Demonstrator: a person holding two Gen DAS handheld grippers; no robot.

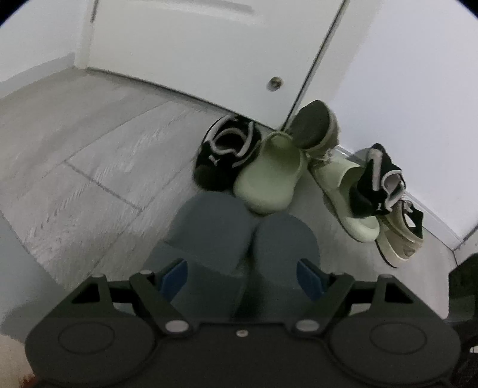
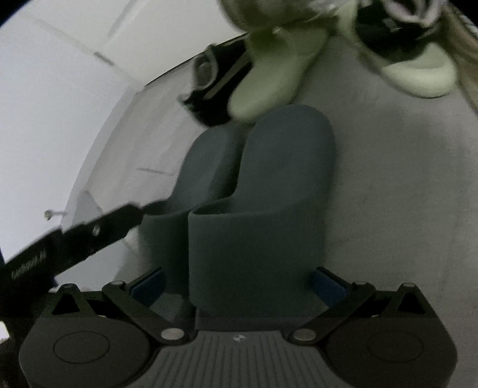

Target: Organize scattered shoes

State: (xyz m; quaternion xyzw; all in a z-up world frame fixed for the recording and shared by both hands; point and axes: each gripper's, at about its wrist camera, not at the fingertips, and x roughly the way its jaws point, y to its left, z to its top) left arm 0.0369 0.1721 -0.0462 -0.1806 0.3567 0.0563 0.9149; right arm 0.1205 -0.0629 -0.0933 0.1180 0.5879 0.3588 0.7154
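left hand-held gripper (image 1: 243,273): tilted down, agape | right hand-held gripper (image 2: 239,282): tilted down, straddling grey slippers (image 2: 260,191)

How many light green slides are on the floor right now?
2. One green slide lies just beyond the grey slippers, beside a black sneaker. The other green slide lies to its right, along the wall, partly under another shoe.

Heels of grey slippers (image 1: 239,238) hidden behind left gripper (image 1: 242,276) body. Green slide (image 2: 418,71) and black sneaker (image 2: 388,27) smeared, cut by top edge of right wrist view. Beige sneaker (image 1: 400,241) half buried under pile.
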